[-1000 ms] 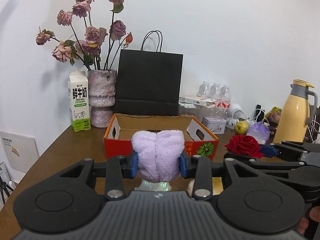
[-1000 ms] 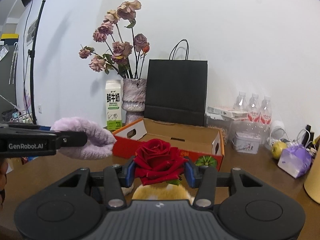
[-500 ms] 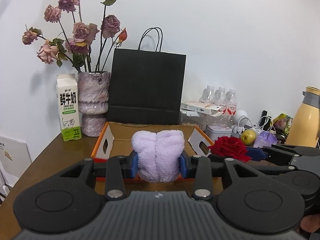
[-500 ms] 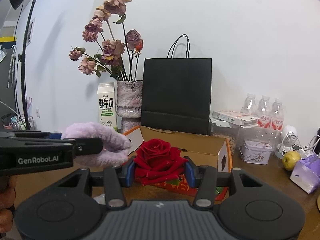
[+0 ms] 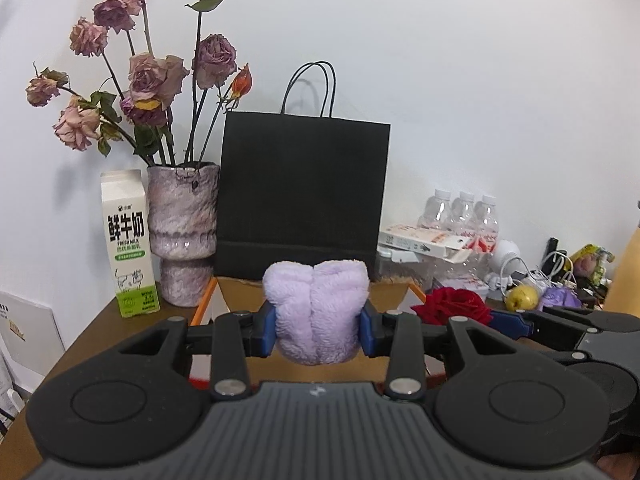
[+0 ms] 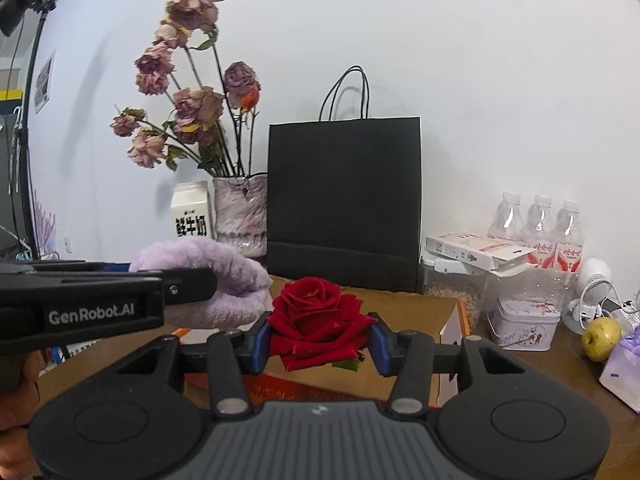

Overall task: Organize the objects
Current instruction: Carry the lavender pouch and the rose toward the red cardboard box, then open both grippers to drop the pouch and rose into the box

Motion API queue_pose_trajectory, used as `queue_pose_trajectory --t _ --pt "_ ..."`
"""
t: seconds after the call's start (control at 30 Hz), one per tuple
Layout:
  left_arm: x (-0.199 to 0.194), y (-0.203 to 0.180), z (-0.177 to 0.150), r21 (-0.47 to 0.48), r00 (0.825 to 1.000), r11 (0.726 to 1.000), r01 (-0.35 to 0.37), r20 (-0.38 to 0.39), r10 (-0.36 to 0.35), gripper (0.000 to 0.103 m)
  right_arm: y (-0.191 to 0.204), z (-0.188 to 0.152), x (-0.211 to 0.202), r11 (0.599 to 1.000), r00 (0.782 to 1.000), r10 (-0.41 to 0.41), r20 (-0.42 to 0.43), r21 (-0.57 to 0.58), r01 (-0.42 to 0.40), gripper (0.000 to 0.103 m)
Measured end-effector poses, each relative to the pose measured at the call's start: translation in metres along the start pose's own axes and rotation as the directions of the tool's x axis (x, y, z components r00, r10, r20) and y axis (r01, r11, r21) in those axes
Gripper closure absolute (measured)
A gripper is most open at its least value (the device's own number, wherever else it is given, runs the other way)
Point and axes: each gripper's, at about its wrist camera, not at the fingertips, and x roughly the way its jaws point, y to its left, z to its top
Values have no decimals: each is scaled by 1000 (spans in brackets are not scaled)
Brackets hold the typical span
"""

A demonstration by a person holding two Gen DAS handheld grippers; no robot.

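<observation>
The left hand-held gripper (image 5: 316, 330) clamps a folded lilac plush cloth (image 5: 316, 310) between its blue pads, and the right hand-held gripper (image 6: 318, 342) is closed on a red rose (image 6: 318, 318), both raised above an open orange-edged cardboard box (image 6: 404, 312) on a brown wooden table (image 5: 92, 336). The grippers' black bodies fill the lower part of each view, hiding the near table and most of the box; what lies on the box floor cannot be seen. In the right wrist view the left gripper crosses from the left edge with only part of a hand (image 6: 16, 396) visible beneath it, and the cloth covers the lower half of a milk carton (image 6: 191, 212). Behind the box a black paper bag (image 5: 302, 196) stands against a white wall, beside a mottled pink vase (image 5: 182, 232) of faded roses (image 5: 158, 76) whose top blooms are cut off in the left wrist view. At right sit three water bottles (image 6: 540, 224), a flat carton (image 6: 472, 250), a lilac tin (image 6: 524, 322) and a yellow-green fruit (image 6: 600, 338) amid white cables; items beyond it are too small to identify. A dark stand rises at the far left.
</observation>
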Motion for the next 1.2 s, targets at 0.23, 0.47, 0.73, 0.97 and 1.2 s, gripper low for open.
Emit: queue_pose_trajectory --t 0.23,0.47,0.73,0.97,1.2 --pt "32 2 3 14 1000 1000 -17 -22 18 64 -12 3 32 1000 999 -5 -33 16 6 56" --pt "65 3 -3 18 999 999 -29 -45 30 64 -20 1 61 1000 998 -15 -61 26 17 56" --pt "95 19 -14 -20 997 998 -61 -54 60 64 -31 -11 86 998 997 -30 -69 50 34 56" --pt "110 25 -24 -11 996 998 -57 -73 57 64 -37 -23 101 997 995 -52 -88 59 58 56" --pt "118 26 -31 -4 996 998 -56 -69 56 63 -38 -31 108 995 992 -90 -93 41 95 55"
